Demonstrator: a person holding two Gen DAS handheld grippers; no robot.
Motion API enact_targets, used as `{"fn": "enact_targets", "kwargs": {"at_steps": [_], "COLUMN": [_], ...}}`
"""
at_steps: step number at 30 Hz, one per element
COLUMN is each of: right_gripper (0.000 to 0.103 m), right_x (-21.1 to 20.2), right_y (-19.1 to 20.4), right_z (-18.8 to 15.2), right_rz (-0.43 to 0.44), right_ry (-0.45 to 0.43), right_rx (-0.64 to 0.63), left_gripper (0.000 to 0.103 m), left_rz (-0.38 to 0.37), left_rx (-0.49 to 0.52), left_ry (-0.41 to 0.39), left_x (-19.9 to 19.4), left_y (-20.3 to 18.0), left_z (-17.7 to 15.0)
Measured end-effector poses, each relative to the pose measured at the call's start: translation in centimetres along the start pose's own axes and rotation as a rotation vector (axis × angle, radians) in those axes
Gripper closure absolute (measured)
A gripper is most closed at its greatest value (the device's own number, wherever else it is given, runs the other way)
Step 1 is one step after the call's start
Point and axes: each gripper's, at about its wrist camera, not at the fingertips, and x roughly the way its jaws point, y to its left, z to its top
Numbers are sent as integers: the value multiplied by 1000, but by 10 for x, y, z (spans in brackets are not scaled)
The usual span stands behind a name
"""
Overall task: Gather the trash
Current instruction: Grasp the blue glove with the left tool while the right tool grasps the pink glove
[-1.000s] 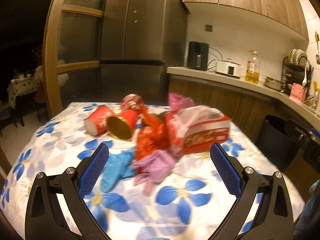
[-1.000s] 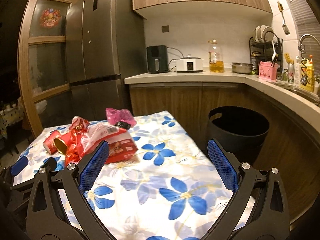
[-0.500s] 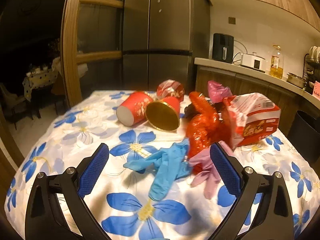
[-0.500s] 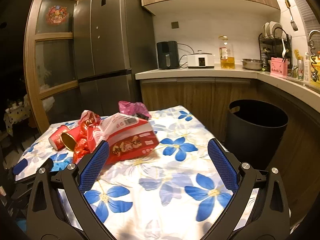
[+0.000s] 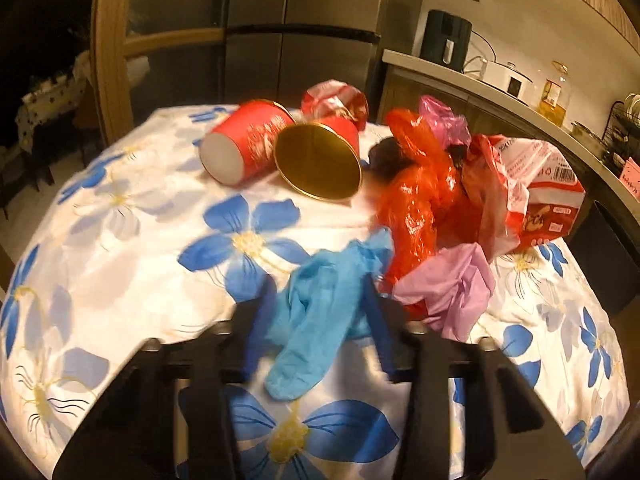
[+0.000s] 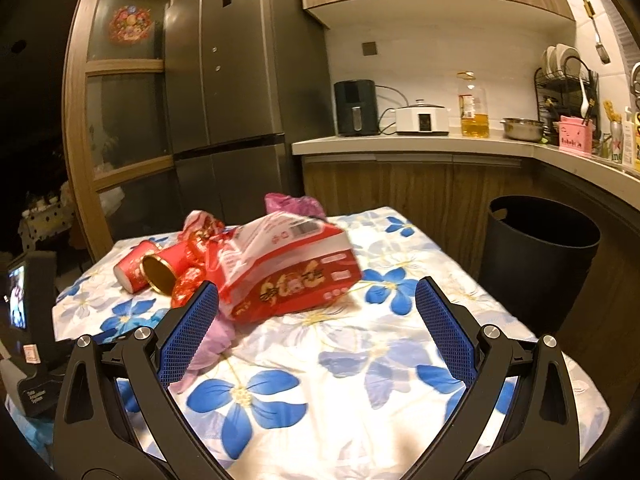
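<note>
A blue glove (image 5: pixel 320 320) lies crumpled on the flowered tablecloth (image 5: pixel 120 280). My left gripper (image 5: pixel 316 292) is down over it. Its jaws are closing, and the glove fills the gap, touching both blurred pads. A pink glove (image 5: pixel 452 292) lies just right of it, against a red plastic bag (image 5: pixel 416 200). Behind them are a red tissue pack (image 5: pixel 548 200) and two tipped red cups (image 5: pixel 244 148). My right gripper (image 6: pixel 317 292) hovers open over the cloth, in front of the tissue pack (image 6: pixel 296 272), with nothing between its fingers.
A black trash bin (image 6: pixel 540 256) stands on the floor beyond the table's right edge, below the curved counter (image 6: pixel 440 146). A fridge (image 6: pixel 240 100) and a wooden door frame stand behind the table. A dark device with a small screen (image 6: pixel 24 320) sits at the left edge.
My left gripper has moved forward and down onto the blue glove, and its jaws have narrowed from wide open to the glove's sides. My right gripper has come closer to the tissue pack.
</note>
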Motion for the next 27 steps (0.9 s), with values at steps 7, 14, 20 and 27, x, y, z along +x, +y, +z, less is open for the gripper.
{"fn": "enact_targets", "kwargs": {"at_steps": [7,14,20,27], "right_gripper": [6,20,38,70], "right_x": [15,41,64,78], "right_y": [31,60,72,78], "right_z": [-18,-33,-38,-46], "right_rz": [97,170,192,220], "right_ry": [50,105,182,247], "right_rx": [-35,-65,-75,-96], "left_gripper": [94,94,94,94], "left_rz": [-53,-50,-20,-20], "left_rx": [-27,-48,-29,-37], "left_ry": [-36,-172,-229,-226], "left_x": [-15,-60,-76,-76], "left_y": [5,10,11,13], "left_z": [-5,-6,0,0]}}
